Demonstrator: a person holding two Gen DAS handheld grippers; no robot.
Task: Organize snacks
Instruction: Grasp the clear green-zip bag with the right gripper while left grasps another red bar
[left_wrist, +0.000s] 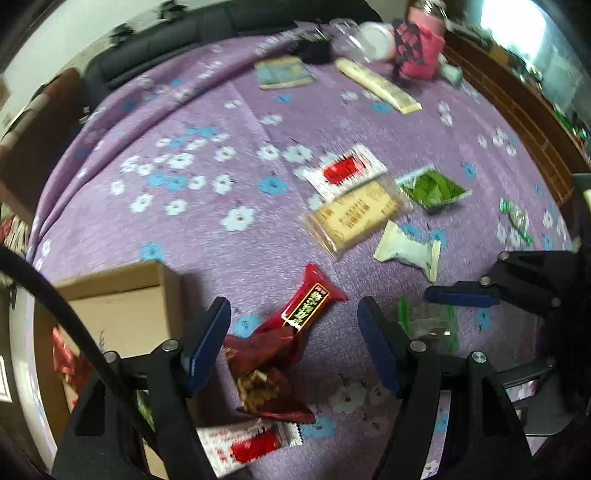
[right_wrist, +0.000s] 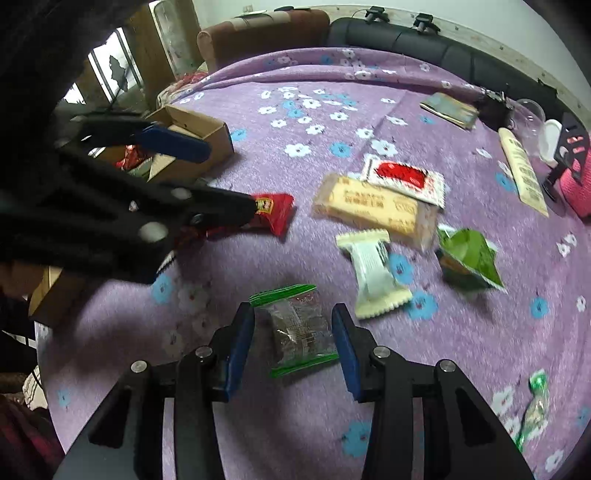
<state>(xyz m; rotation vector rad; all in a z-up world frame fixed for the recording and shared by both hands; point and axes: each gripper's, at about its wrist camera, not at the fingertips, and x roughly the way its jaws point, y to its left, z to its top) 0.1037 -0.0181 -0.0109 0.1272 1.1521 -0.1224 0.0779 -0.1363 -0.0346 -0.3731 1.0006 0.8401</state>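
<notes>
The right tool (right_wrist: 293, 345) sits over a clear snack with green ends (right_wrist: 297, 332). Its two fingers are apart, one on each side of the snack, and I can't see them pressing it yet. To do this well, I think they should go low, squeeze the middle, and lift slowly so the thin wrapper doesn't slip.

The left tool (left_wrist: 293, 345) is apart too, wide over a red snack (left_wrist: 295, 325). It holds nothing. The box (right_wrist: 199, 136) is near it and already has some snacks inside.

More snacks lie on the purple flowered cloth (right_wrist: 461, 350): a tan bar (right_wrist: 373, 208), a white pack (right_wrist: 373, 273) and a green pack (right_wrist: 467, 258). A dark sofa (right_wrist: 424, 48) stands behind.
</notes>
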